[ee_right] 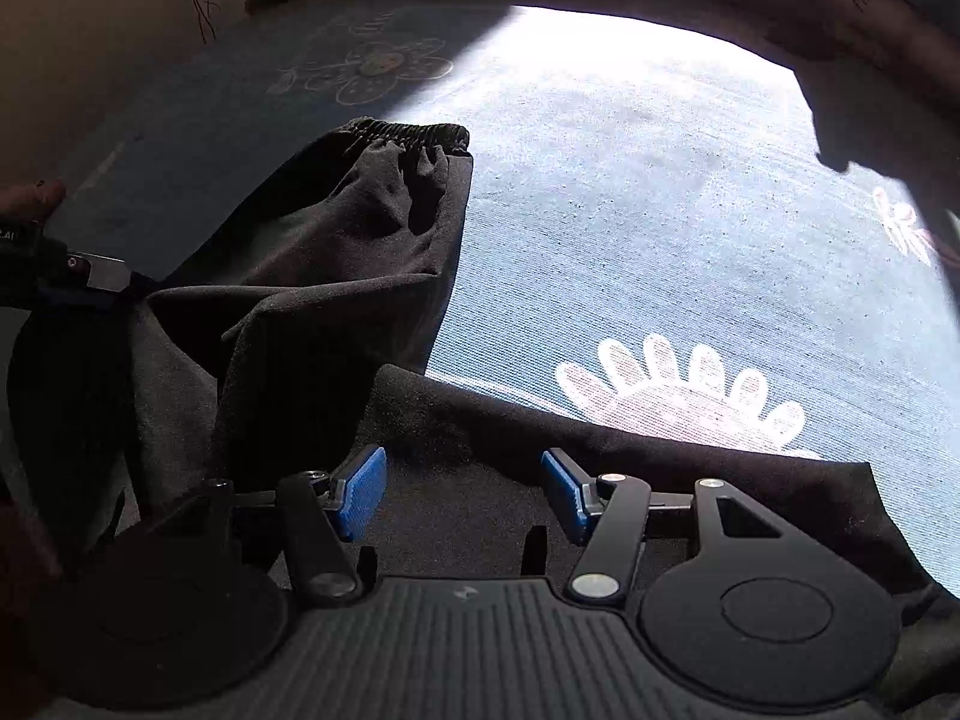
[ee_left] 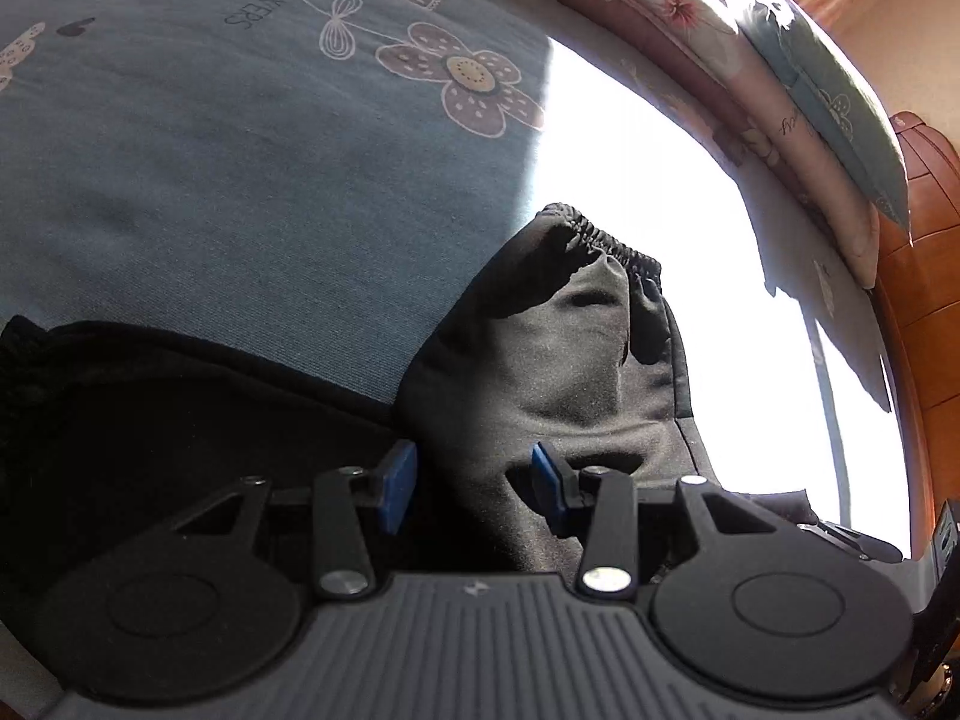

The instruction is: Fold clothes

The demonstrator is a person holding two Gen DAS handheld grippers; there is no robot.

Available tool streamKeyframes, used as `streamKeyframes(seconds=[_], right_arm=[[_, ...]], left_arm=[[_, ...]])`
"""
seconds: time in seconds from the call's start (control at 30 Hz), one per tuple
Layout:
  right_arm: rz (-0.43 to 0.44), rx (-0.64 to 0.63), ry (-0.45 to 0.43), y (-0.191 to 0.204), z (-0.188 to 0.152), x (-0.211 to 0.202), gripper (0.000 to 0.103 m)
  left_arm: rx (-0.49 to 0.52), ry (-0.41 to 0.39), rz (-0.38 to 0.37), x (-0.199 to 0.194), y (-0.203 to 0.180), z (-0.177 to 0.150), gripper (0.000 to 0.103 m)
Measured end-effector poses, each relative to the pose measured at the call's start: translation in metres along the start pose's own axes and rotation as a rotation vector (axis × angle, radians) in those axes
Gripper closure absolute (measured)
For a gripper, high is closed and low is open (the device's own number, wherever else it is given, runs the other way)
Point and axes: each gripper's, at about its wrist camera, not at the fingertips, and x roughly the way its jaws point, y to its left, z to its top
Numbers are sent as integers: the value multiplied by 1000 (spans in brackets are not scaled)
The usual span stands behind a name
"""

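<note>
A pair of black trousers (ee_left: 558,354) lies crumpled on the blue flowered bed sheet (ee_left: 240,180), its elastic cuff (ee_left: 600,234) pointing away. My left gripper (ee_left: 474,483) is open, its blue pads on either side of a raised fold of the fabric. In the right wrist view the same trousers (ee_right: 312,276) lie left and ahead, cuff (ee_right: 402,135) at the far end. My right gripper (ee_right: 462,492) is open just above a flat part of the fabric (ee_right: 540,432). The left gripper (ee_right: 90,276) shows at the left edge there.
A strong sun patch (ee_left: 648,192) washes out the sheet to the right. Folded quilts and a pillow (ee_left: 822,90) lie along the far edge by a wooden headboard (ee_left: 924,276). The sheet (ee_right: 660,210) stretches ahead of the right gripper.
</note>
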Motion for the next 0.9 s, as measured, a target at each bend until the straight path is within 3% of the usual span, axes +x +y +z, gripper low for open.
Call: streamKeyframes(seconds=[0.13,0.37,0.57,0.8,0.9], right_arm=[[-71,62,-16,-20,-10,-16,40],[-187,185,-83,-72,-9,-20,40],[-149,212,-52,-91,-2,11,35],[-137,227,-76,-95,-10,-29,35],[-115,240,-73,-113,-7,-32,41]], left_arm=[[162,31,-78,-1,-44,-2,52],[381,116,-192,26,-109,-31,51],[395,195,-224,41,-127,-45,51],[402,214,-247,51,-140,-43,49],[406,224,-271,58,-149,-44,49]])
